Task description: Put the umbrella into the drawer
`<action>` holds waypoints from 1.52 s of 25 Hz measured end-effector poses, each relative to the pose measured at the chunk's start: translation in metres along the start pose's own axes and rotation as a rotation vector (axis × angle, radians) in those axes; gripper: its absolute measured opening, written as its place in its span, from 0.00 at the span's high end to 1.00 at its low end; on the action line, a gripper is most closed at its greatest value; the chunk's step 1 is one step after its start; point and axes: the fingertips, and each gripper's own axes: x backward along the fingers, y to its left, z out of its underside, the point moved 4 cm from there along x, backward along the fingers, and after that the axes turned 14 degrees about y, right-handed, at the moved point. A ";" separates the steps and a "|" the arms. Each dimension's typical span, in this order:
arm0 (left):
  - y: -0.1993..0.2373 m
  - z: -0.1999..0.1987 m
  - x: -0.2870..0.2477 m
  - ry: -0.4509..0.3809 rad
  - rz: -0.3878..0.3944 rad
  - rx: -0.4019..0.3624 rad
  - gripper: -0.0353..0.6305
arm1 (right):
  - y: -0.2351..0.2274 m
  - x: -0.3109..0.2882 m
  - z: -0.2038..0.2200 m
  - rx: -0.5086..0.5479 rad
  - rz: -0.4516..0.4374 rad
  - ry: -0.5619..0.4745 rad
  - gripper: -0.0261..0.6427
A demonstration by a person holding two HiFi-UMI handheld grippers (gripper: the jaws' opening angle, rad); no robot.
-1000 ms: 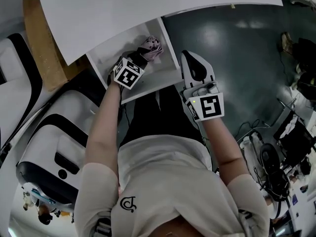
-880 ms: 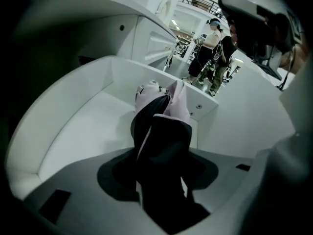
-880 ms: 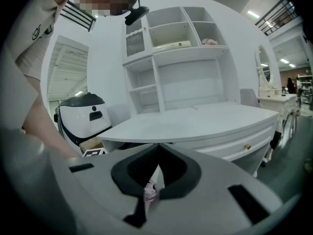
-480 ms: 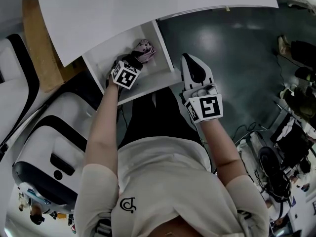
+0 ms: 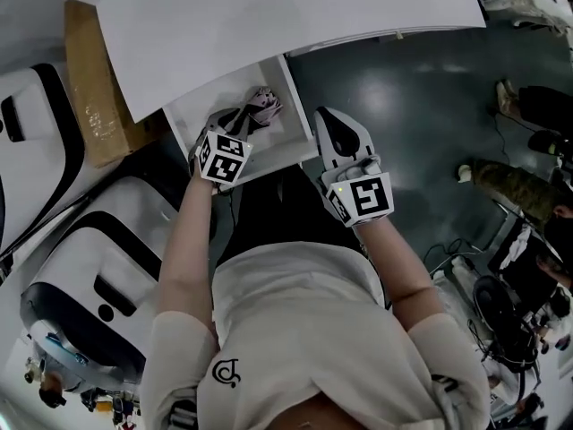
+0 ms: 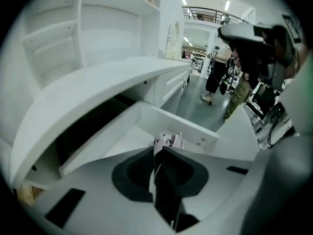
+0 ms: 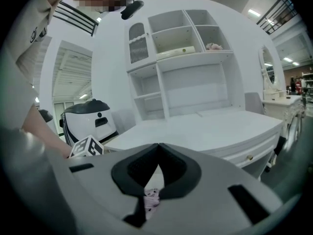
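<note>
The umbrella [image 5: 260, 105] lies in the open drawer [image 5: 271, 153], the left gripper [image 5: 236, 124] closing its empty jaws above it, the right gripper [image 5: 329, 125] closed and empty beside it; fabric sticking up could jam the drawer.

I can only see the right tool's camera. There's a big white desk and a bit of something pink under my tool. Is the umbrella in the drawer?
Observer: Yes. The head view shows the umbrella lying inside the open drawer, toward its right side.
Operator: Is the other tool holding it?
Observer: No. In the left gripper view the left tool has its jaws closing with nothing between them. The umbrella lies past the tips.
Operator: And where is my tool?
Observer: In the head view the right tool hangs just right of the drawer, over the dark floor.
</note>
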 end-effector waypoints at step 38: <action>0.044 -0.055 0.424 -1.019 -0.337 0.255 0.93 | 0.095 0.053 -0.225 0.345 -0.296 -0.339 0.95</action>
